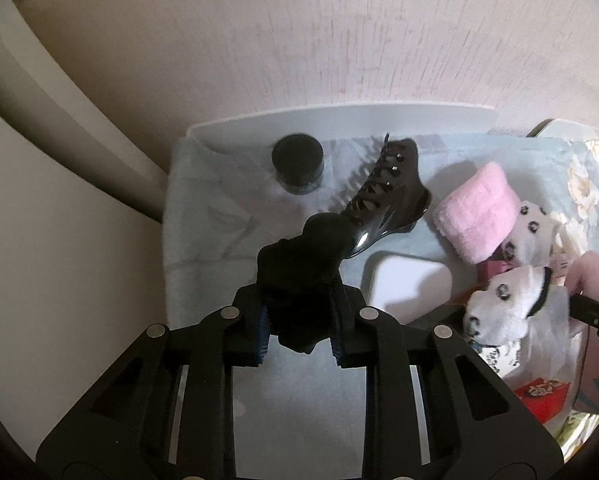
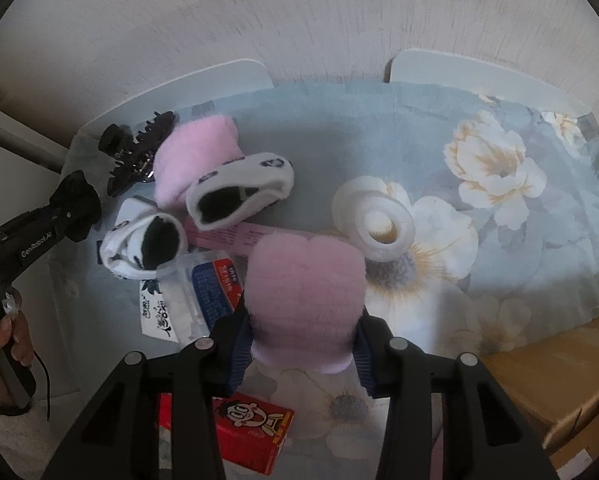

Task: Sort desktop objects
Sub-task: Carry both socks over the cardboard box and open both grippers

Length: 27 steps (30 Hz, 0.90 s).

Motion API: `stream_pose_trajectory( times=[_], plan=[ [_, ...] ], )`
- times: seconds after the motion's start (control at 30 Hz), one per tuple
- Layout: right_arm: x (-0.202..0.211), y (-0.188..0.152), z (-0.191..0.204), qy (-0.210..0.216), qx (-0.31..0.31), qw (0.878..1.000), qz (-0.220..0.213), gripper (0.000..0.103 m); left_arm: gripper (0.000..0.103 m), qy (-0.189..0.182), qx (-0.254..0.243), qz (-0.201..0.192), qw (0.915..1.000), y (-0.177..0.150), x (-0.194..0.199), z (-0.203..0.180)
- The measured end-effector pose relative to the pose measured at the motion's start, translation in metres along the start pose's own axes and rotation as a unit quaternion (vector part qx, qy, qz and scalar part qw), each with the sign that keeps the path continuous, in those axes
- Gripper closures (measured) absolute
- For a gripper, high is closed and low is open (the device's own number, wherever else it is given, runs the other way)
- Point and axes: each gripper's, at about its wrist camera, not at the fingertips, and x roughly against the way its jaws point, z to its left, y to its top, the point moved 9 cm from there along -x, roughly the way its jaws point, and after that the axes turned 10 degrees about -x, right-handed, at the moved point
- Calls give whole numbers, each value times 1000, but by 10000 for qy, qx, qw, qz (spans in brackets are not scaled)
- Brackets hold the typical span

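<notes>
My left gripper [image 1: 299, 332] is shut on a black scrunchie [image 1: 303, 264] and holds it above the table's left end; it also shows in the right wrist view [image 2: 73, 210]. My right gripper [image 2: 303, 354] is shut on a fluffy pink scrunchie [image 2: 305, 300] above the flowered cloth. A black hair claw [image 1: 387, 196] and a small black jar [image 1: 298, 164] lie ahead of the left gripper. A pink rolled towel [image 2: 195, 160], two white patterned socks [image 2: 239, 188] and a white scrunchie [image 2: 379, 220] lie on the cloth.
A white box [image 1: 409, 284] lies on the cloth. A red snack box [image 2: 251, 432], a blue-and-white packet [image 2: 211, 284] and a pink strip [image 2: 227, 236] lie near the right gripper. A cardboard box [image 2: 559, 380] stands at the right. The wall is behind.
</notes>
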Motion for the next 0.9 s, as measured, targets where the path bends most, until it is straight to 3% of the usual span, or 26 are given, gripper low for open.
stream_pose_trajectory(
  times=[0.3, 0.4, 0.53, 0.73, 0.9],
  plan=[
    [42, -6, -2, 120, 185, 9995, -244, 62, 82, -53, 314, -195, 9993, 9, 51, 7],
    [60, 7, 6, 272, 185, 9990, -301, 62, 82, 36, 264, -251, 9993, 20, 75, 4],
    [87, 20, 0, 326, 332, 9977, -483, 62, 82, 148, 344, -350, 9987, 25, 121, -14],
    [125, 27, -24, 459, 650, 9949, -622, 62, 82, 259, 584, -427, 9970, 20, 150, -32],
    [155, 28, -58, 586, 807, 9929, -648, 62, 82, 294, 606, -563, 9961, 28, 172, -82]
  ],
)
